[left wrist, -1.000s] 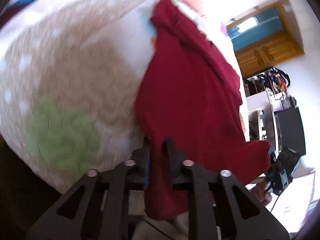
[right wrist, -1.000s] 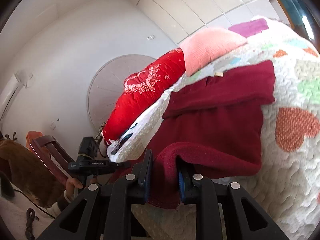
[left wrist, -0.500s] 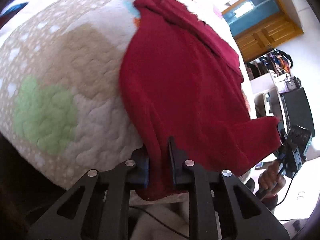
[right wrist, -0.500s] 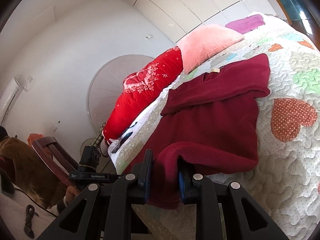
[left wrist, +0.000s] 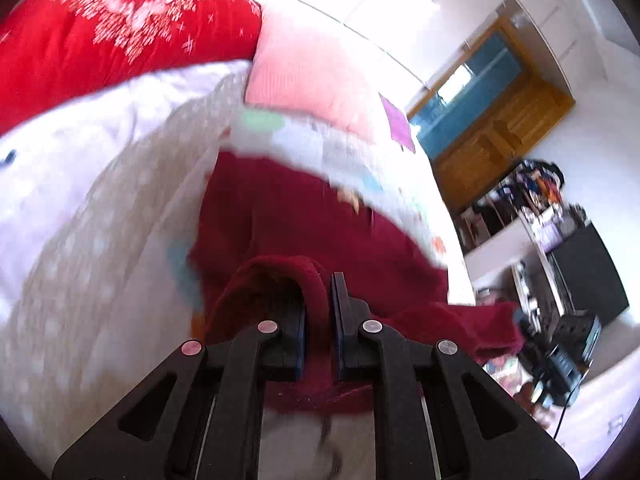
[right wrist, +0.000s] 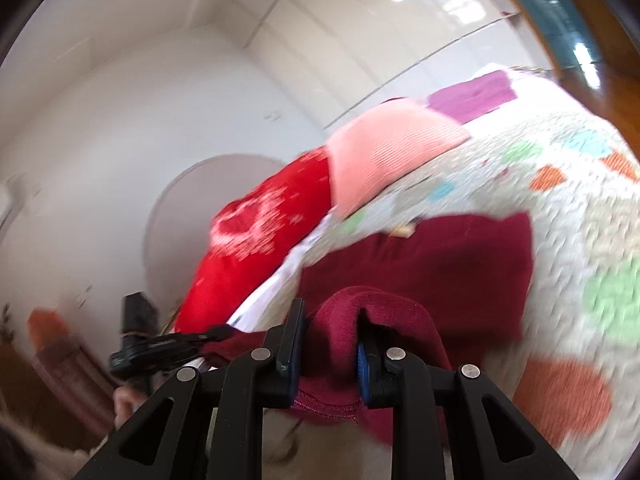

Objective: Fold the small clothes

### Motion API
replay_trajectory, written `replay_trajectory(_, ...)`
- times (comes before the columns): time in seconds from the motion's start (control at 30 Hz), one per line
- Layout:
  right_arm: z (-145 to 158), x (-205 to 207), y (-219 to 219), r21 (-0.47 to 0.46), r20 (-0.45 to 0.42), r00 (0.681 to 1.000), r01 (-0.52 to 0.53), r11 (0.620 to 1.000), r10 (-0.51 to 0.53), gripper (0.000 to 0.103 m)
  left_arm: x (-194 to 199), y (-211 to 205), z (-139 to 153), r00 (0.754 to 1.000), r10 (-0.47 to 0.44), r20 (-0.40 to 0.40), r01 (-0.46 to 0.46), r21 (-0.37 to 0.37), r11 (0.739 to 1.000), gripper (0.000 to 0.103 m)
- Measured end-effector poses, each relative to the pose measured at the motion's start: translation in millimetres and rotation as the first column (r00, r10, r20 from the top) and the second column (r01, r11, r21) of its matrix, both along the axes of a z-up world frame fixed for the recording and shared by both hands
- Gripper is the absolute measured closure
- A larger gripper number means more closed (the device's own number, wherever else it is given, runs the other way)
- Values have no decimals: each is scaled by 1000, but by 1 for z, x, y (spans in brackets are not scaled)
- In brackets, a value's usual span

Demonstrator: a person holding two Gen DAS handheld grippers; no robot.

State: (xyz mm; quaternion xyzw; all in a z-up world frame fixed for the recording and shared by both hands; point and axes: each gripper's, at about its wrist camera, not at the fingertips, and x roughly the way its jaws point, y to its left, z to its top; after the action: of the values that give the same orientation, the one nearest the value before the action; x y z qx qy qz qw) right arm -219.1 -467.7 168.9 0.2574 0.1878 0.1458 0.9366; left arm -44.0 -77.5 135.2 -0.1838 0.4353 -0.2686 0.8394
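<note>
Landmark: the quilt (left wrist: 100, 240), a pale patchwork bedcover with coloured heart and square patches, seen from both wrist cameras; every place below is given against it.
Garment: a dark red fleece garment (left wrist: 304, 216) lies spread on the quilt, its far end flat on the cover, its near edge lifted off the cover and bunched up into both grippers.
Left gripper: the left gripper (left wrist: 318, 320) has its jaws pressed almost together on a thick fold of the garment's near edge; the fleece humps up over the left-hand finger and hangs below the jaws.
Right gripper: the right gripper (right wrist: 330, 344) is clamped on another fold of the same near edge, the jaws a little apart with the fleece filling the gap between the blue pads, and a stitched hem showing beneath them.
Pink pillow: a pink pillow (left wrist: 308, 76) rests at the far end of the quilt, beyond the garment.
Red pillow: a red pillow with a white pattern (left wrist: 112, 28) lies at the same far end of the quilt, touching the pink one on its side.
Purple patch: a purple square (right wrist: 472, 94) sits on the quilt just past the pink pillow.
Sharpness: both views are smeared by motion, so fine detail of the quilt is hard to read.
</note>
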Motion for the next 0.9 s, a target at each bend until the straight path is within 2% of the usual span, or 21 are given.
replay_trajectory(0.13,4,57,-19,-33,-56,996,72,997,-73,83,62,-31,-5,998,68,17,-69,60,996,94)
replay_trajectory(0.2,4,88,-25,-60,-81,992,95,994,-100,83,88,-41,-17,998,65,-15,-64,75,995,94)
replay_trajectory(0.27,-1,118,-35,-68,-105,985,132,989,-138,83,114,-44,-38,992,93,-85,-89,49,995,94)
replay_trajectory(0.33,-9,145,-45,-67,-167,973,147,987,-156,81,137,-42,-58,981,101,-163,-102,1,995,93)
replay_trajectory(0.4,-19,171,-57,-62,-264,952,145,988,-156,78,146,-36,-61,977,125,-173,-131,-22,991,83)
replay_trajectory(0.47,-19,176,-64,-64,-278,948,143,988,-155,76,148,-29,-55,980,147,-132,-151,-18,988,53)
replay_trajectory(0.53,-14,170,-68,-71,-248,958,131,989,-145,68,145,-23,-45,982,167,-84,-169,-23,985,43)
replay_trajectory(0.63,-1,152,-73,-86,-171,968,170,982,-183,50,139,-19,-35,983,175,-47,-176,-1,984,43)
replay_trajectory(0.7,9,139,-82,-58,-130,967,214,975,-220,49,135,-23,-33,986,165,-39,-164,10,986,43)
replay_trajectory(0.77,16,131,-83,-21,-107,974,198,980,-199,49,131,-33,-31,990,139,-20,-138,30,990,43)
replay_trajectory(0.83,17,129,-72,-53,-93,980,170,984,-174,49,131,-47,-34,992,129,-8,-129,63,990,43)
replay_trajectory(0.9,11,138,-53,-159,-123,979,145,977,-165,54,132,-59,-45,993,118,-27,-115,91,989,43)
